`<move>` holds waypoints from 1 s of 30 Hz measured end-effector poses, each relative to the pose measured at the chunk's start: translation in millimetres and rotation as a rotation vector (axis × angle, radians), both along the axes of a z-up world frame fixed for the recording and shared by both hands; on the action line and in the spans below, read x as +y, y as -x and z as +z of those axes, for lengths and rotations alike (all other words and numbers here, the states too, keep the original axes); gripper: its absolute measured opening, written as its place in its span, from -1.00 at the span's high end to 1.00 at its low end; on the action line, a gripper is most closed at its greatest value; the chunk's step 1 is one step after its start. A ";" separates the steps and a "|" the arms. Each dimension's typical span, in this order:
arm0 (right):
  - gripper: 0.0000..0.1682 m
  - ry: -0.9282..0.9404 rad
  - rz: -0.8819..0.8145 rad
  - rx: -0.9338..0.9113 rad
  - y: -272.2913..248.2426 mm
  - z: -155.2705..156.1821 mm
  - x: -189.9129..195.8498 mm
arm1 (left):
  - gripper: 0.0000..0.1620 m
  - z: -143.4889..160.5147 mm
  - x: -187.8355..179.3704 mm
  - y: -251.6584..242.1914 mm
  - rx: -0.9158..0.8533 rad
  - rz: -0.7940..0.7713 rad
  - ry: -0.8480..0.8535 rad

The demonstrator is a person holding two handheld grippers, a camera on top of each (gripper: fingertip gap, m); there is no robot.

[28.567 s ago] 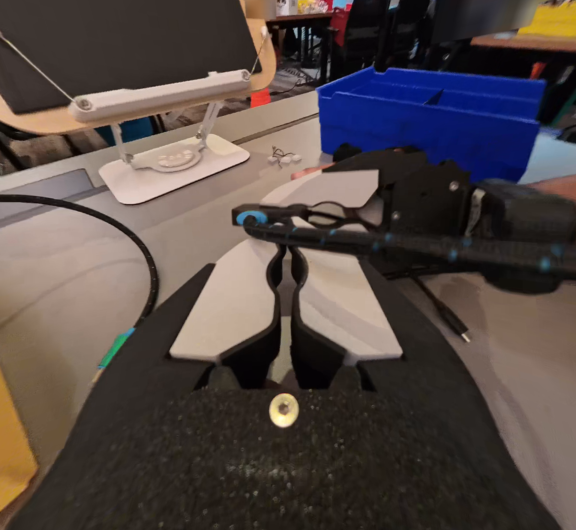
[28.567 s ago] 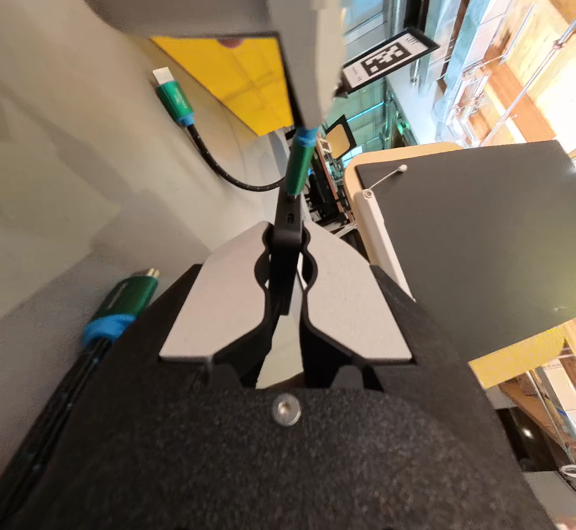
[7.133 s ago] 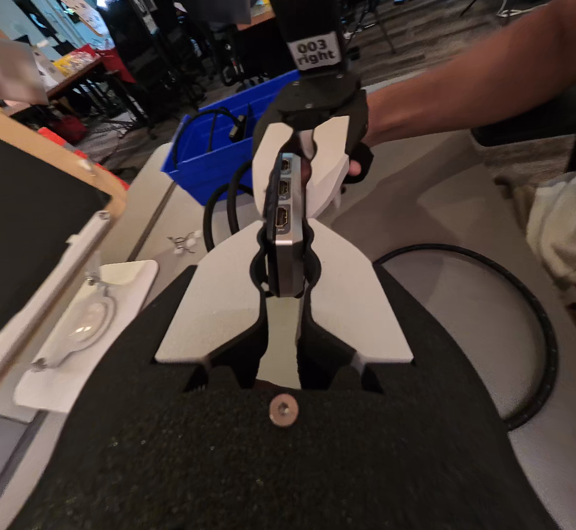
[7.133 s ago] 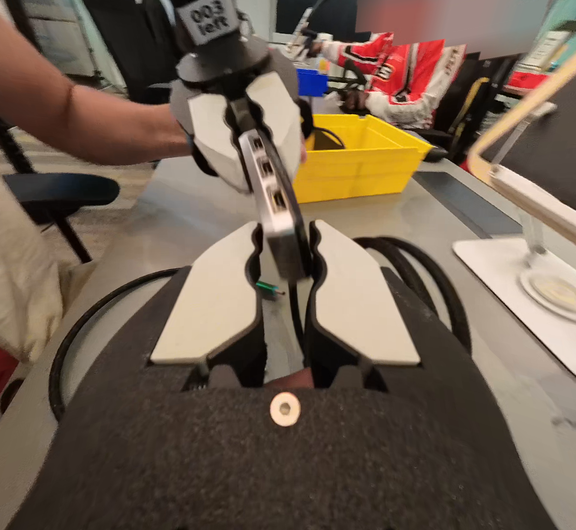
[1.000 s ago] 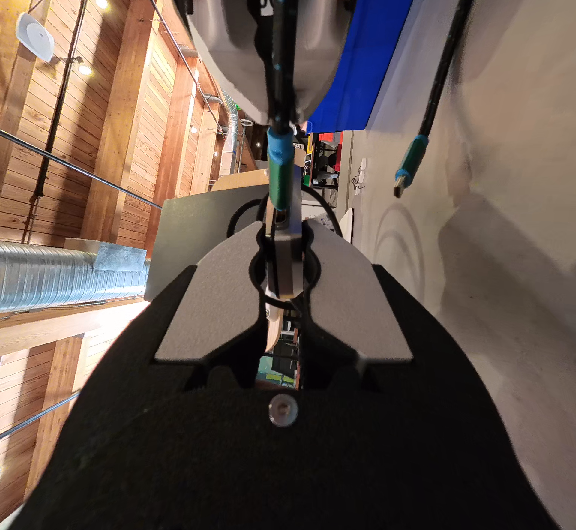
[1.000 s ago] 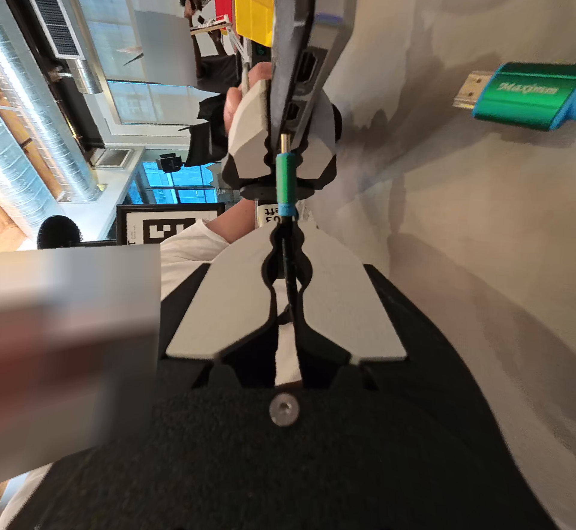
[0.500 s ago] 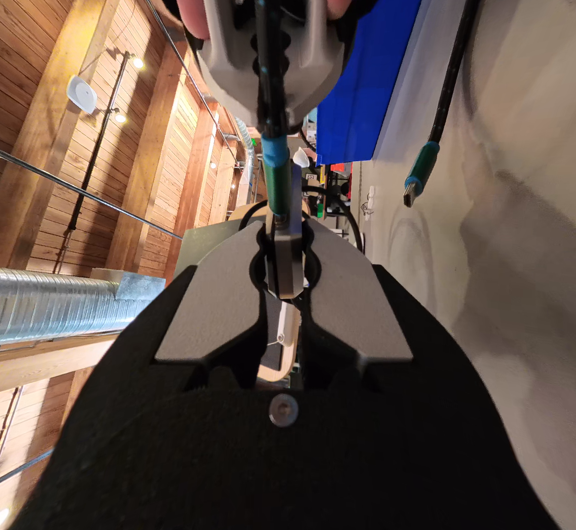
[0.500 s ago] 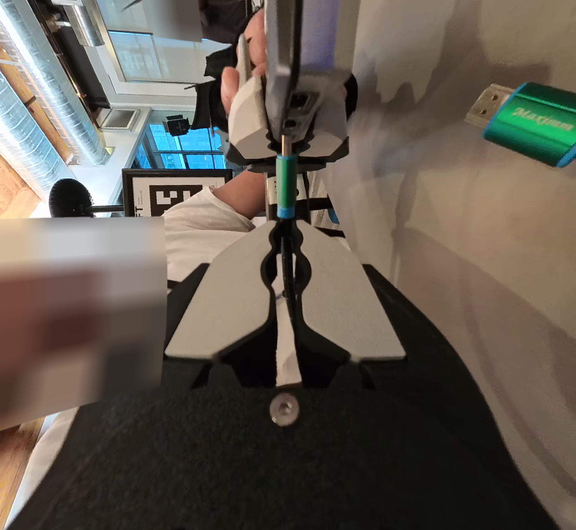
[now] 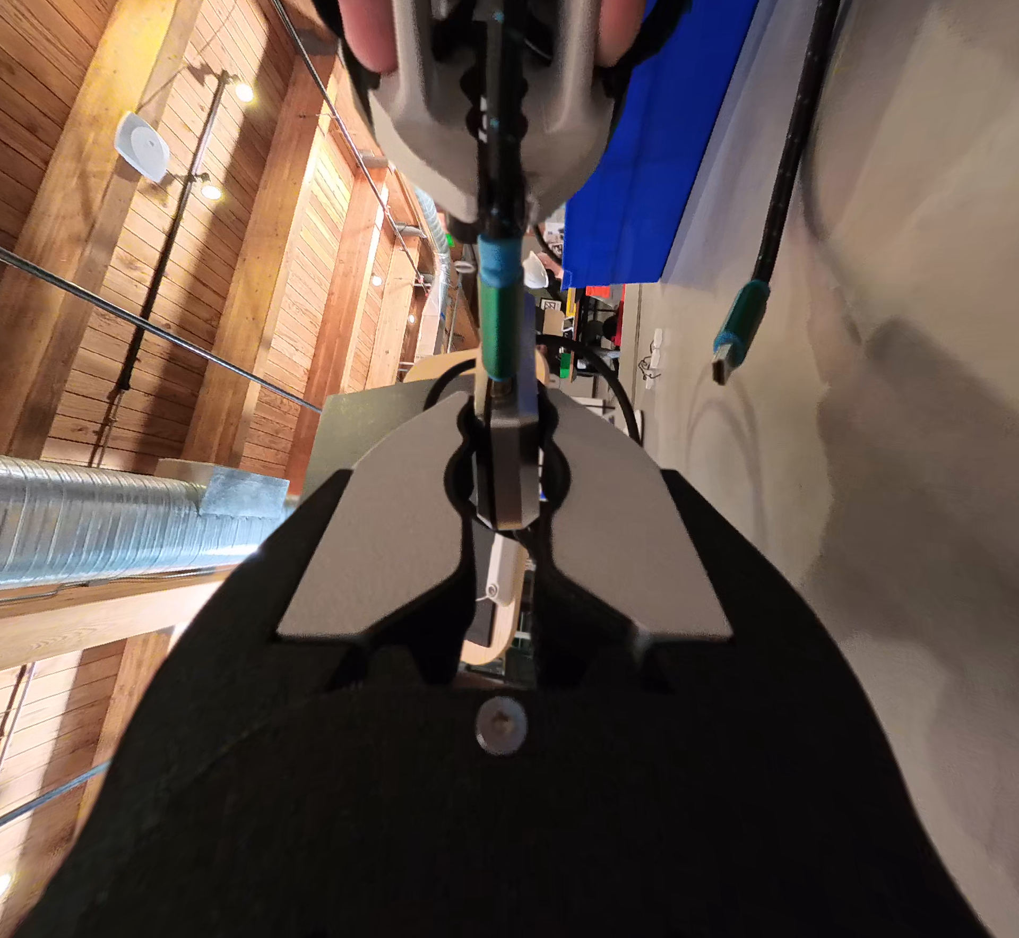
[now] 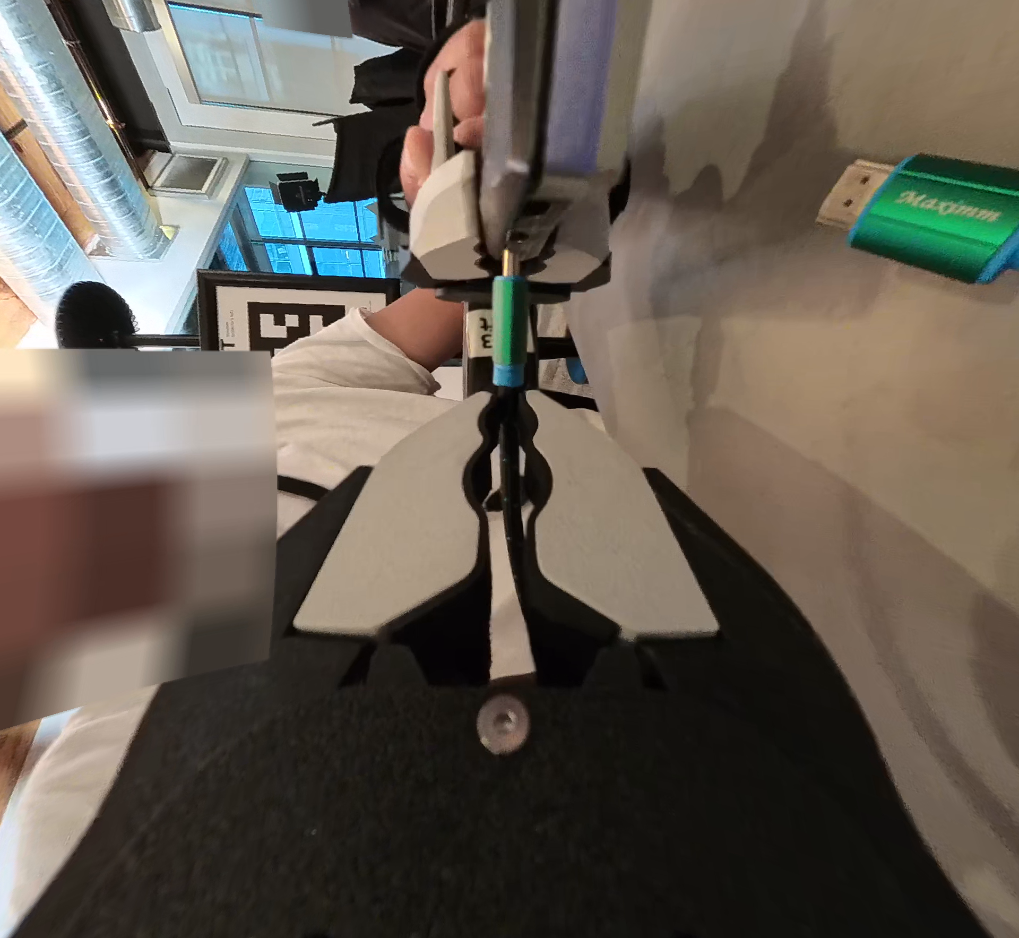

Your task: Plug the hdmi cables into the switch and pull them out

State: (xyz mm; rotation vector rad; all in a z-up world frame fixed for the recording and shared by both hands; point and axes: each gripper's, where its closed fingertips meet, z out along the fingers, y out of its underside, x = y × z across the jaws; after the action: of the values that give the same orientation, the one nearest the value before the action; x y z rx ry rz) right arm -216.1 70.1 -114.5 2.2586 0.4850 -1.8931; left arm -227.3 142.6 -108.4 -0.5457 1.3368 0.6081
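Both views are rolled sideways, with the table on the right. My left gripper (image 9: 507,409) is shut on the grey HDMI switch (image 9: 504,476), seen edge-on. My right gripper (image 10: 507,404) is shut on a black cable (image 10: 508,470) just behind its green plug with a blue band (image 10: 510,324). The plug's metal tip touches a port on the switch (image 10: 529,56), right by the left gripper's fingers (image 10: 446,216). How deep it sits I cannot tell. In the left wrist view the same plug (image 9: 499,327) meets the switch's edge, below the right gripper (image 9: 499,205).
A second black cable with a green plug (image 9: 739,327) lies loose on the grey table (image 9: 910,470); it also shows in the right wrist view (image 10: 937,227). A blue bin (image 9: 650,139) stands behind it. A person's white sleeve (image 10: 353,387) is close on the left. About 7 cm separates my left fingertips from my right.
Seven seconds ago both grippers held the switch; now the right one holds a cable. Over the last second the plug has closed in on the switch's port until its tip touches.
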 end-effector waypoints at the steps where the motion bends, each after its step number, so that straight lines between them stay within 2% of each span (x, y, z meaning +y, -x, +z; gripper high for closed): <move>1: 0.94 -0.025 0.002 -0.006 0.2 -1.4 1.3 | 0.76 -1.6 1.9 0.0 0.004 0.009 0.007; 5: 0.93 -0.185 -0.058 -0.054 -2.1 -3.6 19.4 | 0.76 -8.8 16.5 2.5 0.016 0.079 0.078; 8: 0.90 -0.373 -0.113 -0.145 -4.4 -6.1 33.1 | 0.75 -14.8 24.8 5.2 0.025 0.116 0.123; 11: 0.65 -0.578 -0.134 -0.253 -4.8 -1.2 40.6 | 0.76 -19.2 32.6 8.1 0.023 0.146 0.175; 13: 0.60 -0.763 -0.177 -0.353 -8.0 10.1 46.3 | 0.76 -20.6 37.3 11.0 0.017 0.167 0.202; 15: 0.60 -0.989 -0.248 -0.421 -10.1 34.7 47.3 | 0.76 -20.7 41.5 14.2 0.009 0.182 0.222; 18: 0.58 -1.226 -0.302 -0.413 -7.0 64.6 21.1 | 0.76 -18.8 49.0 20.3 -0.018 0.209 0.262; 20: 0.61 -1.276 -0.328 -0.365 -1.3 57.2 -3.7 | 0.76 -15.4 53.3 25.1 -0.051 0.224 0.292; 22: 0.68 -1.263 -0.398 -0.343 3.6 26.0 -17.7 | 0.76 -11.6 56.1 28.3 -0.088 0.230 0.324; 25: 0.64 -1.326 -0.573 -0.434 -2.6 -12.2 2.6 | 0.76 -8.7 55.4 27.6 -0.113 0.231 0.345; 28: 0.62 -1.382 -0.745 -0.370 5.3 -2.9 37.6 | 0.76 -9.5 52.3 24.2 -0.116 0.228 0.350; 30: 0.51 -1.382 -0.835 -0.350 6.4 3.9 56.9 | 0.76 -9.6 50.6 22.8 -0.112 0.220 0.348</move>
State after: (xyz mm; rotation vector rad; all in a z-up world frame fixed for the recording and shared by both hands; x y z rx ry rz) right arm -222.5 127.1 -110.6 4.0996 1.1803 -1.3730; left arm -250.2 193.2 -118.0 -1.0069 1.2918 0.5159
